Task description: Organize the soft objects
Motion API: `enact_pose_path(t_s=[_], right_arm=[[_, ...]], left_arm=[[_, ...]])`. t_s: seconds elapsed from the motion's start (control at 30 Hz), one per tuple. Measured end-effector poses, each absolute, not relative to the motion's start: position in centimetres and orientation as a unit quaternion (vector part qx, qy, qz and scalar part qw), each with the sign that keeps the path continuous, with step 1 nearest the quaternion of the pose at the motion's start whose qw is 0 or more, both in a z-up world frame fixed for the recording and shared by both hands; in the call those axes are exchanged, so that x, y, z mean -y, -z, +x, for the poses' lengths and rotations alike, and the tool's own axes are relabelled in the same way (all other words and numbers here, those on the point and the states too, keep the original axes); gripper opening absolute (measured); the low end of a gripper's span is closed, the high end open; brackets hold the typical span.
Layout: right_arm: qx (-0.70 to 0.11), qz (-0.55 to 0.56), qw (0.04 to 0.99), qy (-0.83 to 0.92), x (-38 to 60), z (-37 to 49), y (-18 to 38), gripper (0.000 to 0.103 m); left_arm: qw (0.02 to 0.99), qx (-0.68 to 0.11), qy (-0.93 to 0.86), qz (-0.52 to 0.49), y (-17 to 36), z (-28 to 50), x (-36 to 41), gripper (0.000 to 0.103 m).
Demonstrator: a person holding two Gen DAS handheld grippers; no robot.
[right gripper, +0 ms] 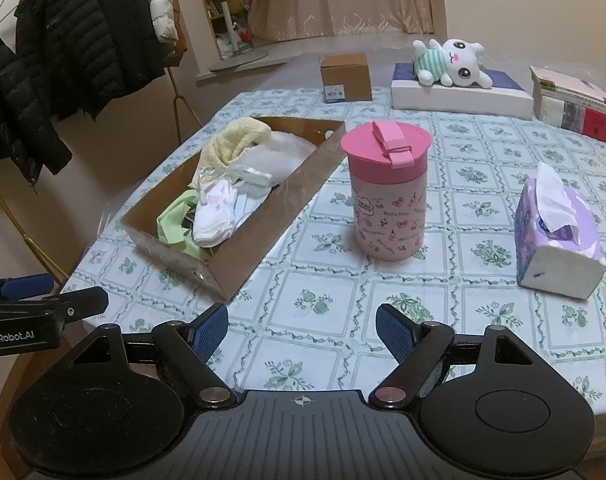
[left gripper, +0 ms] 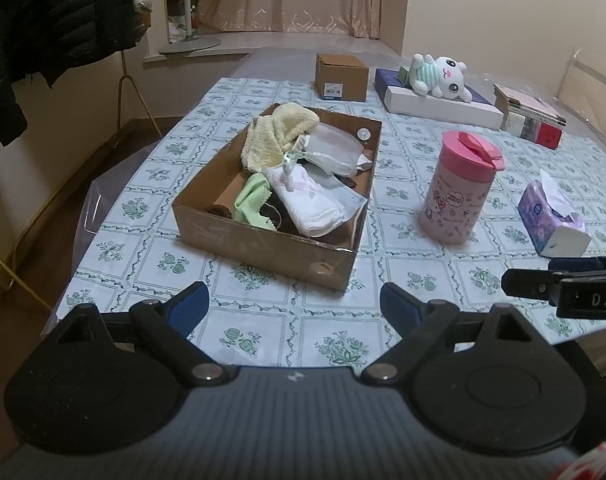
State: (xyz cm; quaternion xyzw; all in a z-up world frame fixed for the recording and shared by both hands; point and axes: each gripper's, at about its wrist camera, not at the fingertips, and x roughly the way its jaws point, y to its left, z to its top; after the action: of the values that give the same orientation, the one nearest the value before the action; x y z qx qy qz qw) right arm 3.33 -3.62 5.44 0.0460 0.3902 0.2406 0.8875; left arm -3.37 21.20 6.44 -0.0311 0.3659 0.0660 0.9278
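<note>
Both of your tools are released and carry nothing: the left tool has its blue pads spread wide over bare tablecloth, and the right tool stands just as wide, with only the patterned cloth between its fingers. They sit side by side at the near edge of the counter, pitched downward, so you can see the whole layout before you commit to anything.

The open cardboard box lies straight ahead of your left tool and ahead-left of your right one. It reads as the collecting place, since the soft things are heaped in it: a yellow towel bunched at the far end, a folded white cloth across the middle, and a green cloth tucked against the near wall.

One soft thing is not in it, as far as I can judge: the plush toy lies on a flat white box at the far side, well beyond your right tool. The pink canister stands upright between your right tool and that toy, and the tissue pack sits ahead-right of it, so a reach for the plush likely has to pass over or between them.
</note>
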Motion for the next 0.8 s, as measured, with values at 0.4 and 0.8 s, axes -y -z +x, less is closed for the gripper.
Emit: enact_pose_path(t_s=[0.4, 0.8], right_arm=[[-0.392, 0.043, 0.886, -0.243, 3.66, 3.2, -5.14, 0.081], [-0.392, 0.042, 0.887, -0.241, 3.8, 3.45, -5.23, 0.081]], left_arm=[[0.927, -0.369, -0.06, -0.036, -5.96, -3.2, -20.14, 0.091], [0.926, -0.368, -0.072, -0.045, -5.76, -3.02, -20.29, 0.091]])
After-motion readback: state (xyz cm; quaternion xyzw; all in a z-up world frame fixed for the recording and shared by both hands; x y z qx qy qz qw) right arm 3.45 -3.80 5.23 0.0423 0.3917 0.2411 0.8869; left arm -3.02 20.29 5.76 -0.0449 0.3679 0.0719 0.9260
